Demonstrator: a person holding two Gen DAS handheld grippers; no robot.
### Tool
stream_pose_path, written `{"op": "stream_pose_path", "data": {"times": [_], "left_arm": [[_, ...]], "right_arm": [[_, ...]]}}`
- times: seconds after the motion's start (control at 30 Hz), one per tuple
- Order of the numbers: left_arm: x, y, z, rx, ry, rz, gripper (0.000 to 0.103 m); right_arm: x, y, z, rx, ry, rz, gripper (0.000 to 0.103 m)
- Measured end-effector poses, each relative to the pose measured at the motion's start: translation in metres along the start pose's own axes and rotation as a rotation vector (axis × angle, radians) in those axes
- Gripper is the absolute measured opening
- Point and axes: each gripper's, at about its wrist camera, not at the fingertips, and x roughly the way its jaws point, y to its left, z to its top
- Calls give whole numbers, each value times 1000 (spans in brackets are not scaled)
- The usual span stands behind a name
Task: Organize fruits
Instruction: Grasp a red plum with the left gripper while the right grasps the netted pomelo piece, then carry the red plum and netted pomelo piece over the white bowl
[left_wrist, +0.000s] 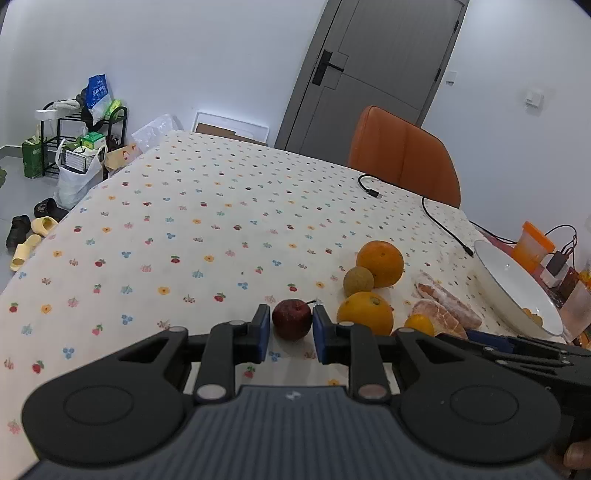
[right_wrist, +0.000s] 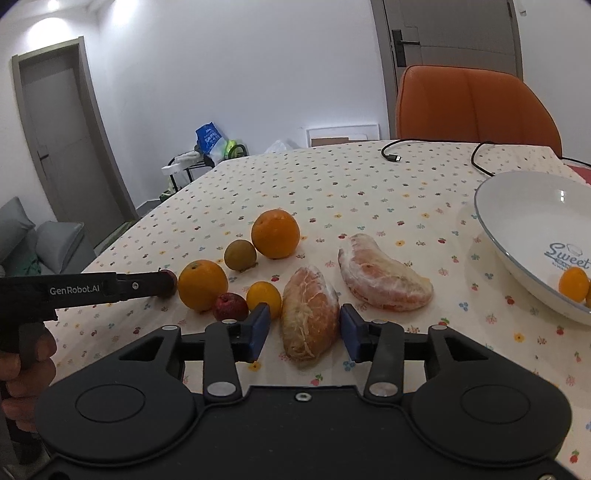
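A: Where does the right tong (right_wrist: 303, 328) stand?

B: Open, its pads either side of the near pomelo piece (right_wrist: 310, 317), with a gap on both sides. Close gently on the middle, I'd say; the flesh looks soft and could tear.

A: And its way to the bowl (right_wrist: 517, 236)?

B: Ahead and right of it. The second pomelo piece (right_wrist: 384, 278) lies between, so lift before crossing. One small orange (right_wrist: 573, 283) already sits in the bowl.

A: The left tong (left_wrist: 290, 326)?

B: Its pads flank a red apple (left_wrist: 291, 318), close against it; I cannot tell if they grip. The oranges (left_wrist: 365, 312) crowd just right of it; bare table (left_wrist: 184, 206) opens left and ahead. Draw back left, away from the pile.
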Motion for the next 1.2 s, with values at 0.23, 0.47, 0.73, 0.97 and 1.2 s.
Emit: {"op": "stream_pose_path", "data": {"times": [0.23, 0.47, 0.73, 0.97, 1.2], "left_arm": [[4, -7, 1, 16, -9, 23, 25], [0, -7, -1, -26, -21, 49, 22], [-8, -12, -1, -26, -38, 48, 22], [-19, -20, -3, -12, -53, 38, 22], [-32, -31, 1, 10, -83, 25, 22]], "right_arm": [[6, 4, 4, -29, 8, -13, 46], [8, 10, 4, -85, 16, -42, 36], [-2, 6, 4, -57, 22, -25, 32], [-23, 6, 5, -42, -27, -22, 32], [-41, 4, 10, -34, -69, -24, 32]]}}
